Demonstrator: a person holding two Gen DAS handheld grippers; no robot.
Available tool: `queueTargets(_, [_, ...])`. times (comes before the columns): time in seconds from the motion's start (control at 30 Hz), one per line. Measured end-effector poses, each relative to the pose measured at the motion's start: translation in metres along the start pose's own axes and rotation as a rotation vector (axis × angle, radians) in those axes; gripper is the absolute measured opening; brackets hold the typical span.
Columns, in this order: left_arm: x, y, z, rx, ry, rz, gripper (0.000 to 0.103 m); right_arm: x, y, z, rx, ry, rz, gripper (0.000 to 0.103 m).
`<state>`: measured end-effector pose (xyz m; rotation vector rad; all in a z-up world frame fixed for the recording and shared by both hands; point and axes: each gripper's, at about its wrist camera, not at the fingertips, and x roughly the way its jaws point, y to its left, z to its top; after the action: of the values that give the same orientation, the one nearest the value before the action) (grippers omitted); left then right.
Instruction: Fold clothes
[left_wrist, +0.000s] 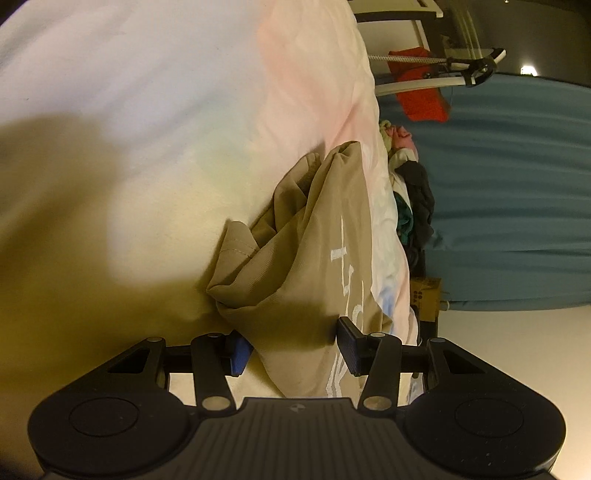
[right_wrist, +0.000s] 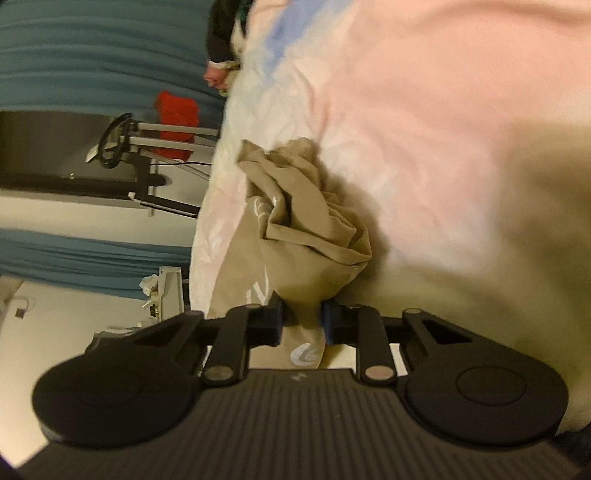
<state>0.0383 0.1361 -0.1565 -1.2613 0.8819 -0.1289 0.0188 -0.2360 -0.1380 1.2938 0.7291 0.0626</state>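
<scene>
Folding is barely begun. The tan shirt (left_wrist: 314, 258) lies bunched on the pale duvet (left_wrist: 147, 110), no fold visible. The left gripper (left_wrist: 291, 347) stands wide open astride its 6 o'clock edge. The right gripper (right_wrist: 303, 321) is clamped on gathered cloth. Spreading and all folds remain.

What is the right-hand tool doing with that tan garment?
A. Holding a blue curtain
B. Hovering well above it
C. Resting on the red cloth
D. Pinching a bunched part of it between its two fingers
D. In the right wrist view, the right tool is closed on a gathered fold of the tan garment, which lies on the pale bedcover.
</scene>
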Motion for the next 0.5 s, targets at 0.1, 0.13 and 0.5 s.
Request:
queueTargets(0.1, [0.001,-0.001,0.001,-0.002,-0.001,0.003,0.042,-0.006,0.003,0.005,-0.039,-0.022,0.002,0.02])
queueTargets(0.13, [0.001,-0.001,0.002,-0.007,-0.002,0.007,0.036,-0.006,0.004,0.004,-0.039,-0.024,0.003,0.02])
queueTargets(0.5, [-0.028,-0.052,-0.002,0.026,0.027,-0.021,0.023,-0.052,0.035,-0.004,-0.06,-0.079,0.046,0.018])
